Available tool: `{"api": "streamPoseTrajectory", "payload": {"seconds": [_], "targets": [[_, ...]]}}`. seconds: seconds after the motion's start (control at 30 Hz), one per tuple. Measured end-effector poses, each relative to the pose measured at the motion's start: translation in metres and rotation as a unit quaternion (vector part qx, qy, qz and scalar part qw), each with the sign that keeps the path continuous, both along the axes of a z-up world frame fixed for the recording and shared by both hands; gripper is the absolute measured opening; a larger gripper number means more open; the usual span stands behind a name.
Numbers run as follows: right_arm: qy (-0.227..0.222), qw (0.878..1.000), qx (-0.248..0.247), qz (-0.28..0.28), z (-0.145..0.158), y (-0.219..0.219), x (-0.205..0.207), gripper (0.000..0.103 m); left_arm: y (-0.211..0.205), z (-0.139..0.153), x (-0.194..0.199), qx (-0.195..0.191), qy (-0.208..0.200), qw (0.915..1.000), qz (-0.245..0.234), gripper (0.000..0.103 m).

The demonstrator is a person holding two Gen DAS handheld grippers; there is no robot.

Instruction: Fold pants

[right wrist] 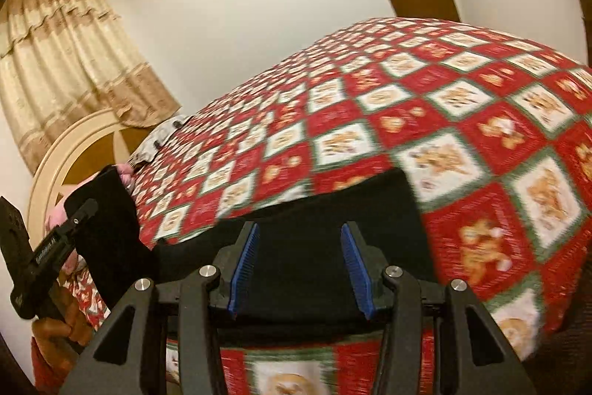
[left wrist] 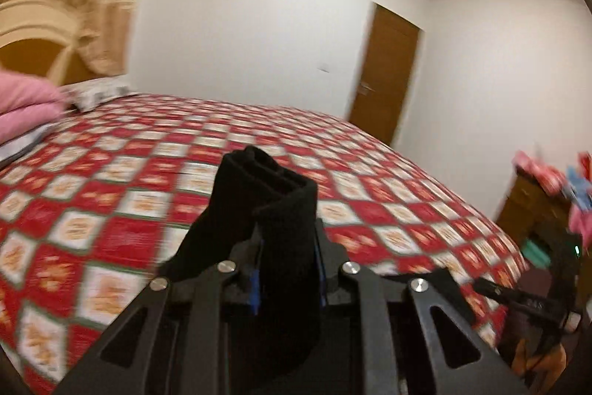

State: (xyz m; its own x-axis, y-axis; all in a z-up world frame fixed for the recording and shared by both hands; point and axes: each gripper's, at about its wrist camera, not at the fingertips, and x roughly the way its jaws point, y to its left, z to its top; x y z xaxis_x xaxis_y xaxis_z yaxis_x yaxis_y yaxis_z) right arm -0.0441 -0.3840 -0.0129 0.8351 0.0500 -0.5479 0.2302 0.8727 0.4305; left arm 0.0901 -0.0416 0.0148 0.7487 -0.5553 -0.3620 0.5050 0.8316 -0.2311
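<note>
I am working in a home bedroom: a wide bed [left wrist: 259, 150] under a red-and-white checked bedspread [right wrist: 462, 121] fills most of both views, with pink pillows [left wrist: 26, 102] stacked by its arched cream headboard [right wrist: 63, 150]. I see beige curtains [right wrist: 63, 62] beside the headboard, white walls, a brown wooden door [left wrist: 384, 76], and a stepped ceiling with recessed lights.

Pants [right wrist: 325, 247] on bedspread [right wrist: 481, 121], between tongs

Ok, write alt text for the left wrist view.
The left gripper is clamped on a bunched fold of black pants, held above a bed with a red-and-white checked bedspread. A brown door stands in the white wall behind.
</note>
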Motion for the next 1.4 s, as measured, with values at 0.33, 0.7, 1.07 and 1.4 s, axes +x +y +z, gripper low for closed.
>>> {"api": "streamPoseTrajectory", "payload": {"seconds": [0.33, 0.7, 1.07, 1.4], "targets": [[-0.010, 0.994, 0.110, 0.009, -0.022, -0.041, -0.006, 0.049, -0.138, -0.071, -0.060, 0.150, -0.037, 0.9798, -0.128, 0.023], [-0.003, 0.976, 0.172, 0.132, -0.028, -0.021, 0.055, 0.076, -0.151, -0.093, -0.072, 0.189, -0.056, 0.9714, -0.132, 0.023], [0.064, 0.977, 0.027, 0.201, -0.049, 0.043, 0.112, 0.030, -0.153, -0.098, -0.086, 0.193, -0.076, 0.9700, -0.127, 0.024], [0.028, 0.978, 0.035, 0.202, -0.006, 0.004, 0.084, 0.026, -0.177, -0.063, -0.116, 0.173, -0.110, 0.9667, -0.153, 0.024]]}}
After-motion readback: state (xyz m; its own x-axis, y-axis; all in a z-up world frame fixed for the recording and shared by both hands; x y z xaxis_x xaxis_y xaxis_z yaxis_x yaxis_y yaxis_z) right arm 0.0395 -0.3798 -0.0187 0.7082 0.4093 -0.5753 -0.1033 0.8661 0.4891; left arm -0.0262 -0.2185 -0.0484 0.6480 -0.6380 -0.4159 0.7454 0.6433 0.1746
